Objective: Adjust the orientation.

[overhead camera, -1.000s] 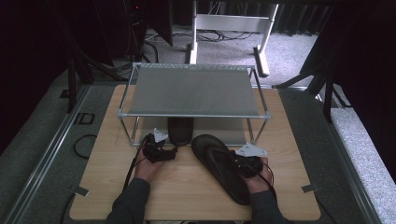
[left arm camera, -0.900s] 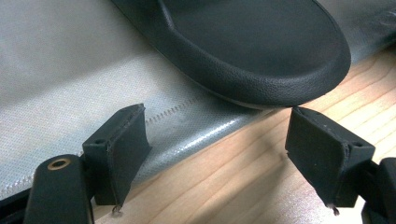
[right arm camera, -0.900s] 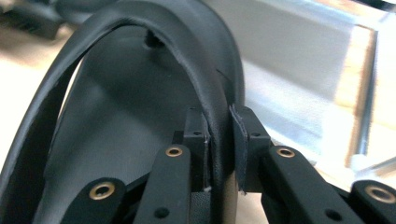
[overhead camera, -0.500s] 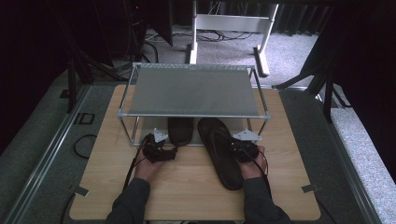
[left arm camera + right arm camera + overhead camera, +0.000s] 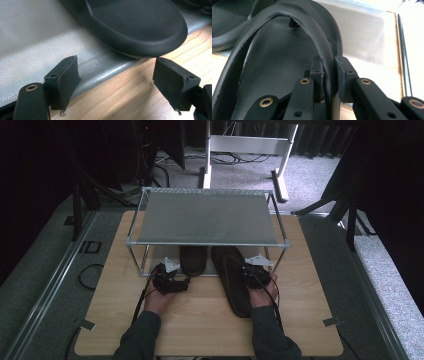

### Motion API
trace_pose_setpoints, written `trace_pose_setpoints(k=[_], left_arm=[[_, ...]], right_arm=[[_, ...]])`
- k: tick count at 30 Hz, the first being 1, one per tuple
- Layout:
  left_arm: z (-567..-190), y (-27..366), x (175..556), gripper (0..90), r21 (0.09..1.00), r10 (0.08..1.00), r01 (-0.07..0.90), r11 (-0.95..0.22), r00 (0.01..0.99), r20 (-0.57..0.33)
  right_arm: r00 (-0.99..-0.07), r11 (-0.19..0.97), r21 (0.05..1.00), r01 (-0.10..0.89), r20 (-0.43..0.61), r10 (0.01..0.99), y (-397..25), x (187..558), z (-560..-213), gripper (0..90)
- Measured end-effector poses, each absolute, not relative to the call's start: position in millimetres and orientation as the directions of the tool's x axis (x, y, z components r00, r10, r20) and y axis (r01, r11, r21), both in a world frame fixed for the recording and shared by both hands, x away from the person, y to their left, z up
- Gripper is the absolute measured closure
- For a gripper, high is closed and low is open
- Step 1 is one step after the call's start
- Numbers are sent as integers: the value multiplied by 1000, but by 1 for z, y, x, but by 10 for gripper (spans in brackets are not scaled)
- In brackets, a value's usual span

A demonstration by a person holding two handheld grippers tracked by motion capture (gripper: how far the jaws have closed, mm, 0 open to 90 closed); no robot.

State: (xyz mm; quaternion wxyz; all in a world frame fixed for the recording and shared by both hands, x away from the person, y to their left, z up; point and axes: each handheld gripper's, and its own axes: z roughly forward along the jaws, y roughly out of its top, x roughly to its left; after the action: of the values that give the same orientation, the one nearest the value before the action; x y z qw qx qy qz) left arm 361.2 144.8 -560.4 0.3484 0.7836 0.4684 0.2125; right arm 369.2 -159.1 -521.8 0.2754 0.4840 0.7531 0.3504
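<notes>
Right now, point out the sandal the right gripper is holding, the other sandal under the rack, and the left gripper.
Held sandal (image 5: 239,287), high view, on its footbed near the heel.
Other sandal (image 5: 140,27), left gripper view, on its rounded heel end.
Left gripper (image 5: 116,82), left gripper view, midway between its open jaws.

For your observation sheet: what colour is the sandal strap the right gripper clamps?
Black strap, clearest in the right gripper view.

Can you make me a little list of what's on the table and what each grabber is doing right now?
Table: wooden table
Rack: metal shelf rack with a grey mesh top
Left flip-flop: black, toe end tucked under the rack
Right flip-flop: black, partly under the rack
Left gripper: fingers open, holding nothing, just short of the left flip-flop's heel
Right gripper: fingers shut on the right flip-flop's strap
</notes>
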Motion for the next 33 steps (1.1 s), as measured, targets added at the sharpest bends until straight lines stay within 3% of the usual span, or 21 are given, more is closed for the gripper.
trace_pose_setpoints(k=[5,15,24,33], left_arm=[[-560,145,361,214,745,882,586,-319,471,7],[-560,145,361,214,746,883,586,-318,470,7],[-560,145,361,214,746,883,586,-318,470,8],[-560,145,361,214,746,883,586,-317,469,6]], right_arm=[[-397,294,788,540,-69,915,-156,371,-525,712],[-429,300,801,518,-60,901,-174,351,-522,516],[-484,299,821,486,-32,875,-193,317,-519,487],[-555,375,823,427,-89,827,-194,291,-518,479]])
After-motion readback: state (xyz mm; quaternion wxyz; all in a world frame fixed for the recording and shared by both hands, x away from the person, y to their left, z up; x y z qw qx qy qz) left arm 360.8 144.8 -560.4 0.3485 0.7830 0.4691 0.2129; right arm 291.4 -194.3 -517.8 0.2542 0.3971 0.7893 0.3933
